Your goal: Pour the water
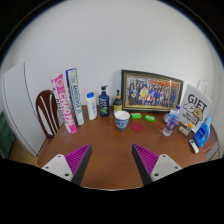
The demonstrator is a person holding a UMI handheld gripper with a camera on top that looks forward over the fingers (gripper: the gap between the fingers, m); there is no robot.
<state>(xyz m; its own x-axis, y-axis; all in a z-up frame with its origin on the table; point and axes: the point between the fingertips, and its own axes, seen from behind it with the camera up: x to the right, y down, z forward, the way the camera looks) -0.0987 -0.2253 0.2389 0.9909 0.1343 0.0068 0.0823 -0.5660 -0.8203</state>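
A white cup with a blue band stands on the brown wooden table, well beyond my fingers and slightly right of centre. A clear plastic water bottle stands further right, near a white gift bag. My gripper hovers over the table's near part, its two fingers with magenta pads spread wide apart with only bare wood between them.
Along the back wall stand tall pink and white boxes, a white bottle, dark bottles, a framed photo and a gift bag. Green small items lie by the cup. A wooden chair is left, a blue box right.
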